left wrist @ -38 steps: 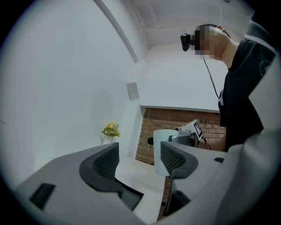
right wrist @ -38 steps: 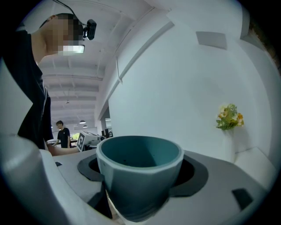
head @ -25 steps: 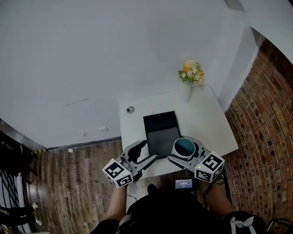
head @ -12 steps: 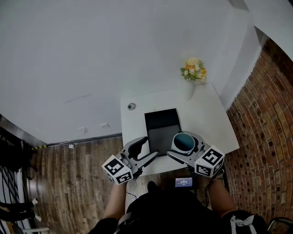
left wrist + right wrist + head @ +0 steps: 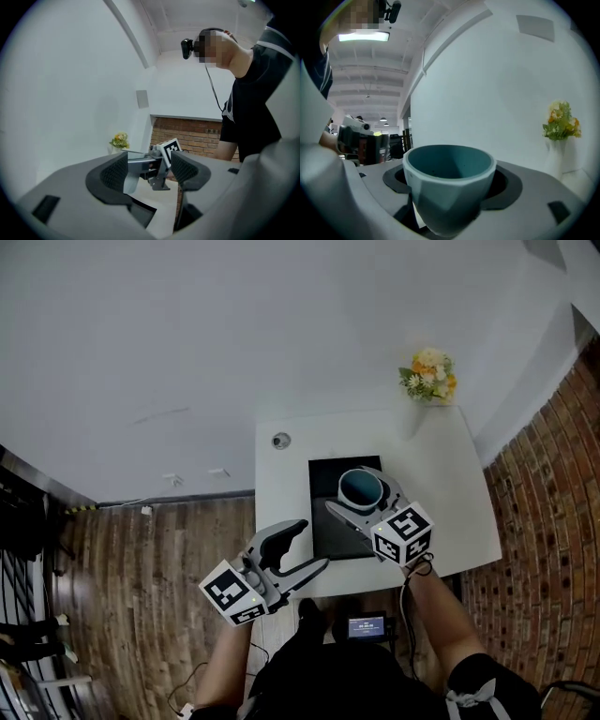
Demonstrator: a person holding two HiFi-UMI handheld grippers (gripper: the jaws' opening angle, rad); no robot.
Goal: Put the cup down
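The cup, one teal and upright, sat clamped between the jaws of the right gripper over the far half of the single black mat. Whether it touched the mat could not be told. The left gripper hung at the white table's near left edge, jaws apart and empty. Bare tabletop lay right of the mat. One bunch of flowers stood at the far right corner and one small round object at the far left. A small screen below showed unreadable print.
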